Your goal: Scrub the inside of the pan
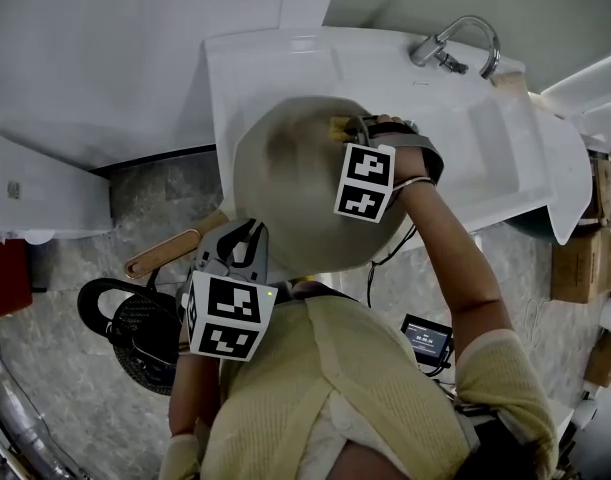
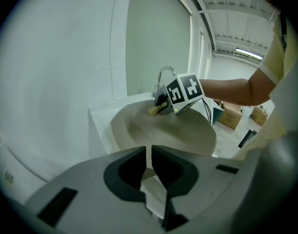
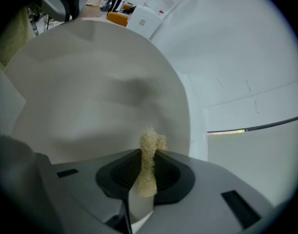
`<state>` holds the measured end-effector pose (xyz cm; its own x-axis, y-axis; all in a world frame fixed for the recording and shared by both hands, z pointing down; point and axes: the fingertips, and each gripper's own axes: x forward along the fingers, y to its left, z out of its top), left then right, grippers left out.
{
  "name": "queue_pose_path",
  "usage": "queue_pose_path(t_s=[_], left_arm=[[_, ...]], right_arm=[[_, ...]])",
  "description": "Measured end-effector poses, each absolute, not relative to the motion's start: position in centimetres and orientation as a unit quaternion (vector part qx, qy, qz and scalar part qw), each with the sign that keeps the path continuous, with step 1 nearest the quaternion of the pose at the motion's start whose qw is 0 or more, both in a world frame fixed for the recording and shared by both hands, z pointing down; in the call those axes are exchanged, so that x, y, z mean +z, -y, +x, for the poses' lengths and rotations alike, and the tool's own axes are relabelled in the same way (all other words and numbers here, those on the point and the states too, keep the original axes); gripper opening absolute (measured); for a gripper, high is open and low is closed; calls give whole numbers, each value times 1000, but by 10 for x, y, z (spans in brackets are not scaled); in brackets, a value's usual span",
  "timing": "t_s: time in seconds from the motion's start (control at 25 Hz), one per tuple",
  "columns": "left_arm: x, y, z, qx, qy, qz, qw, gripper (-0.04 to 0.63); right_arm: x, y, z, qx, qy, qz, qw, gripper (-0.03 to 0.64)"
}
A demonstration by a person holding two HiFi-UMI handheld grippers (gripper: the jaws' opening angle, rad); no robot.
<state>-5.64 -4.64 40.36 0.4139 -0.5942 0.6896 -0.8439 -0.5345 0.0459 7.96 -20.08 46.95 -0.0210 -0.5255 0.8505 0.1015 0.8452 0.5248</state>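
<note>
A large cream pan [image 1: 290,183] is held tilted over the white sink [image 1: 485,138]; its wooden handle [image 1: 173,252] sticks out to the lower left. My left gripper [image 1: 247,236] is shut on the pan's near rim beside the handle; in the left gripper view the jaws [image 2: 149,152] pinch that thin pale edge. My right gripper [image 1: 353,133] is shut on a frayed yellowish scrubber [image 1: 339,128] that presses against the pan's inside near the far rim. The scrubber [image 3: 149,165] stands up between the right jaws over the pan [image 3: 90,96]. The left gripper view shows it [image 2: 153,110] on the pan [image 2: 163,130].
A chrome faucet [image 1: 455,46] stands at the sink's back right. A white wall lies behind the sink, a white cabinet [image 1: 45,198] at the left. On the floor are a black round object [image 1: 135,333] and cardboard boxes [image 1: 575,258]. A small screen device [image 1: 425,336] hangs by my right arm.
</note>
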Motion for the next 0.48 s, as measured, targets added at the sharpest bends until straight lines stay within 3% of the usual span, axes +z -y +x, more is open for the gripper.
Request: queue_pose_path(t_s=[0.48], left_arm=[[404, 46, -54, 315, 437, 819, 196, 84]], right_arm=[[480, 182, 95, -196, 660, 121, 716, 77]])
